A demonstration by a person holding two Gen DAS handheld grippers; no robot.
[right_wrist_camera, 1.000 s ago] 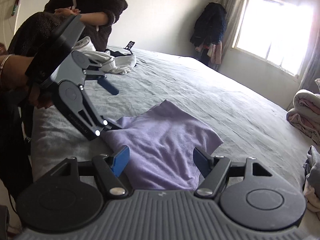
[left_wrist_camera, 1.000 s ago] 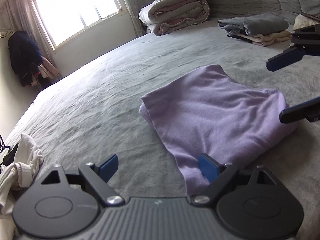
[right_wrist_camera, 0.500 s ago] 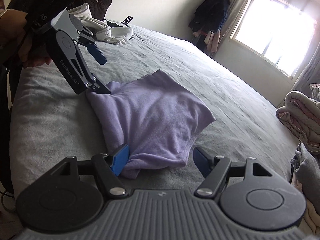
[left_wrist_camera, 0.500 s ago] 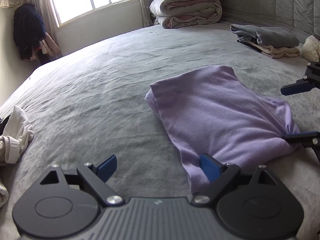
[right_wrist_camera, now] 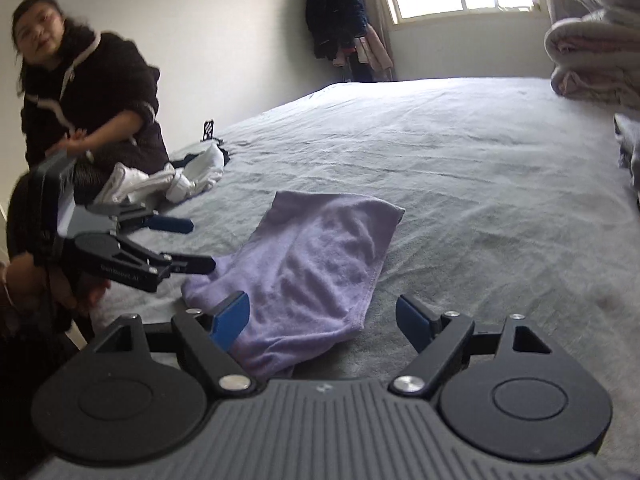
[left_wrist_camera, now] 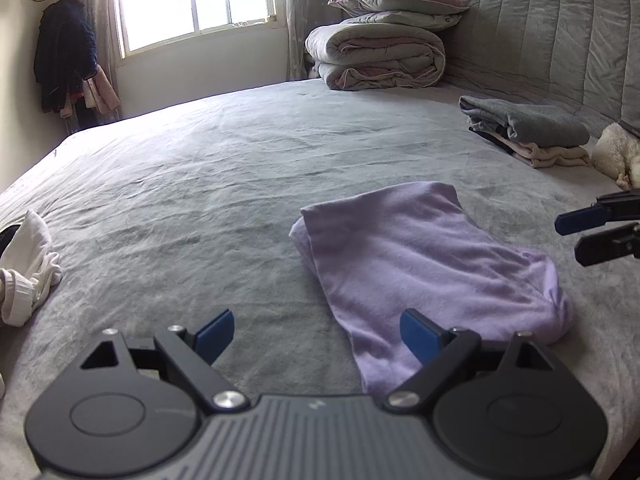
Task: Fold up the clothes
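Note:
A folded lilac garment (left_wrist_camera: 424, 264) lies flat on the grey bed (left_wrist_camera: 200, 184); it also shows in the right wrist view (right_wrist_camera: 316, 264). My left gripper (left_wrist_camera: 316, 330) is open and empty at the garment's near corner, its right finger over the cloth edge. My right gripper (right_wrist_camera: 324, 318) is open and empty, its left finger over the garment's near end. Each gripper shows in the other's view: the right gripper (left_wrist_camera: 592, 232) at the far right, the left gripper (right_wrist_camera: 192, 244) beside the garment's left corner.
A pile of white clothes (left_wrist_camera: 24, 272) lies at the bed's left edge. Folded clothes (left_wrist_camera: 528, 132) and a stack of duvets and a pillow (left_wrist_camera: 380, 52) sit by the headboard. A white plush toy (left_wrist_camera: 616, 152) lies at the right. A person (right_wrist_camera: 80, 92) sits beside the bed.
Both grippers have pulled back and lifted slightly off the lilac garment's ends. The right gripper turned to face along the bed. The garment stays folded and flat.

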